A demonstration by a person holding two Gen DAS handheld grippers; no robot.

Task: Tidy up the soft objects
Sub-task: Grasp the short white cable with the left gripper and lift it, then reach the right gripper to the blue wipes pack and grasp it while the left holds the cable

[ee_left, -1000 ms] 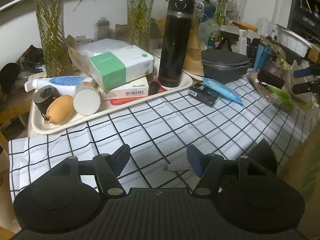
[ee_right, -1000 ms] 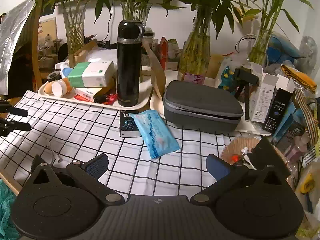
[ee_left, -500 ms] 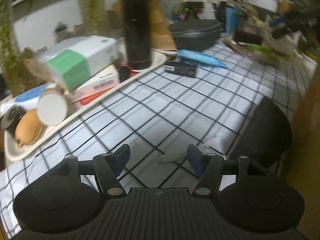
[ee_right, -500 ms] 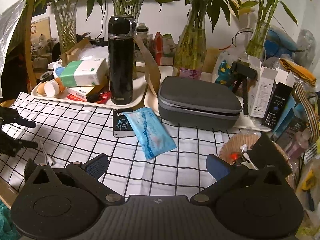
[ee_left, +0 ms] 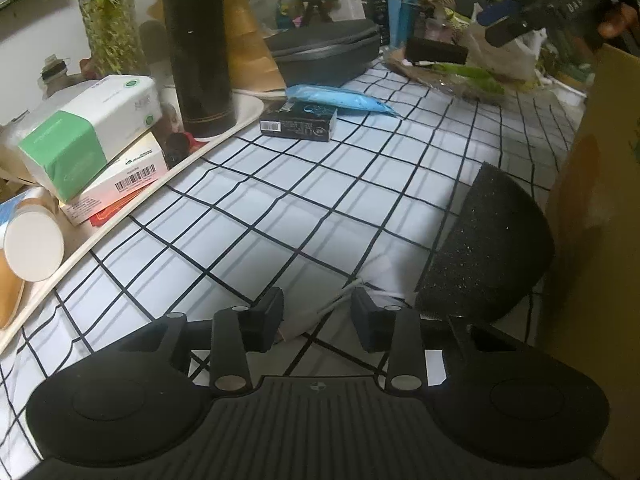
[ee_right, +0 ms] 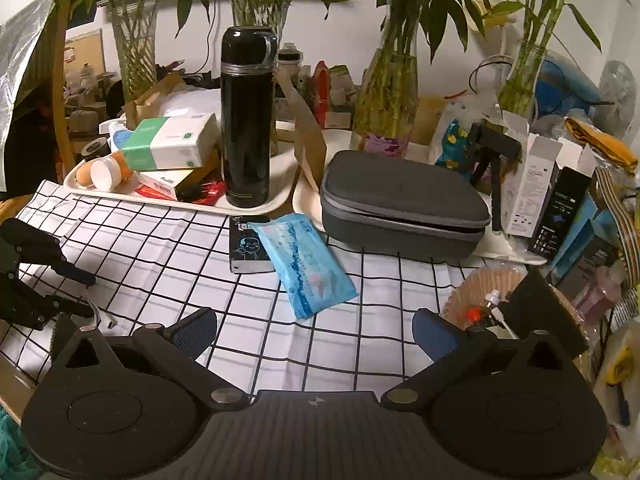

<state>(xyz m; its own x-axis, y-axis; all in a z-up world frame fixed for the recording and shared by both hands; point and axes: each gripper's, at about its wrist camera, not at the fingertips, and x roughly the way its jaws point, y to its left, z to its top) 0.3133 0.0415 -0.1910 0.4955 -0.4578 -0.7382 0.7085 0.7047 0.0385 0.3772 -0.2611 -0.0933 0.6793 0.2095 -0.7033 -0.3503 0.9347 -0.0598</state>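
Partly behind the closing left gripper [ee_left: 317,317], a white cable [ee_left: 338,304]; right gripper [ee_right: 315,330] spread, empty.

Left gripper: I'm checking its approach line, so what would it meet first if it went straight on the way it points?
Probably the white cable lying on the checked tablecloth; the left gripper is closing around it.
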